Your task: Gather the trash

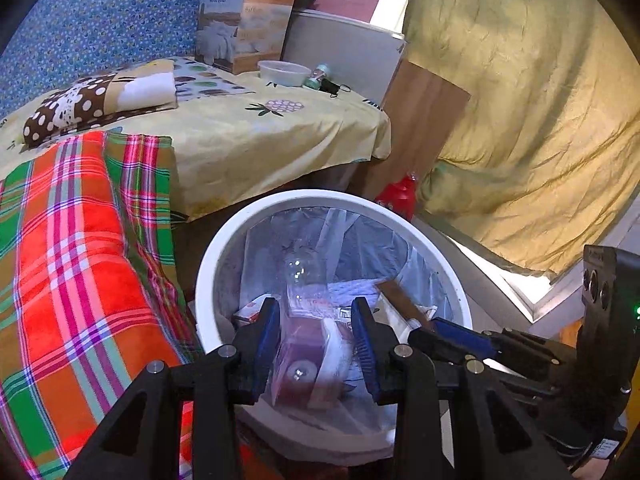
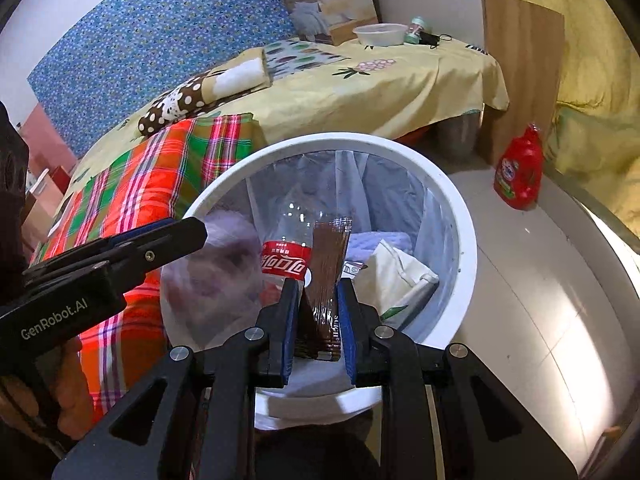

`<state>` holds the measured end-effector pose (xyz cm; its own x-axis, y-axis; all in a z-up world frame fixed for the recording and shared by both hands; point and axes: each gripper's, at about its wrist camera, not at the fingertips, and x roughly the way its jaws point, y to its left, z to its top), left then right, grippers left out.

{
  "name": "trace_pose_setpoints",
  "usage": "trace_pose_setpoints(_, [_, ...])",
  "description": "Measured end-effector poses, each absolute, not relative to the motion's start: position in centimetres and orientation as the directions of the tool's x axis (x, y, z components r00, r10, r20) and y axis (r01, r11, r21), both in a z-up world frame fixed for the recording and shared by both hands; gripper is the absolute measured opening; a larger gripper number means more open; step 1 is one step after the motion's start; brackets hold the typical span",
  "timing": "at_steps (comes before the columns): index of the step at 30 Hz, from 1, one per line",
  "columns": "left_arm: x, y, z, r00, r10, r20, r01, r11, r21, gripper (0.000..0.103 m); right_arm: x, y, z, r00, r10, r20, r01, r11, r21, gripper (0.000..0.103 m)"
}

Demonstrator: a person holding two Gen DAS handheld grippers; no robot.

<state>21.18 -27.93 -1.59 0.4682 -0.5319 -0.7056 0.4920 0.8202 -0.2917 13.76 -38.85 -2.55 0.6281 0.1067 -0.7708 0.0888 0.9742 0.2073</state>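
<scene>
A white round trash bin with a clear liner stands beside the bed; it holds a clear cola bottle with a red label, paper and wrappers. My left gripper is over the bin with its jaws apart; a blurred clear bag of trash lies between and below them, also showing in the right wrist view. Whether the pads touch it is unclear. My right gripper is shut on a brown flat wrapper held above the bin. The right gripper shows in the left view.
A bed with a yellow sheet, a plaid blanket and a dotted pillow is left of the bin. A red detergent bottle stands on the tiled floor by a wooden board. A bowl and box sit at the bed's far end.
</scene>
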Motion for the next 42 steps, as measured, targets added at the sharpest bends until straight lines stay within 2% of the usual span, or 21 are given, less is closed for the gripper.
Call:
trace_pose_setpoints(2, [21.3,-28.0,-1.7,0.465,-0.531,-0.709,0.487,0.822,-0.296,0.037,13.8,-39.1,-2.6,0.628,0.109,-0.771,0.093,0.973,0.213,0.031])
trace_pose_setpoints(4, [21.2,-27.9,-1.7,0.463,-0.536,-0.706,0.485,0.820,-0.304,0.037,13.7,-39.1,-2.5,0.634,0.114,-0.765,0.092,0.971,0.221,0.032])
trace_pose_setpoints(33, [13.9,-22.0,1.8,0.577,-0.472,-0.666,0.433,0.869,-0.240,0.039,10.0,-35.0,0.9,0.711,0.155,-0.686,-0.004,0.976,0.216,0.034])
trace_pose_setpoints(42, [10.4,-18.3,3.0,0.637,-0.427,-0.642,0.385,0.898,-0.215,0.039,7.9,-32.6,1.7,0.734,0.175,-0.656,-0.059,0.979,0.195,0.038])
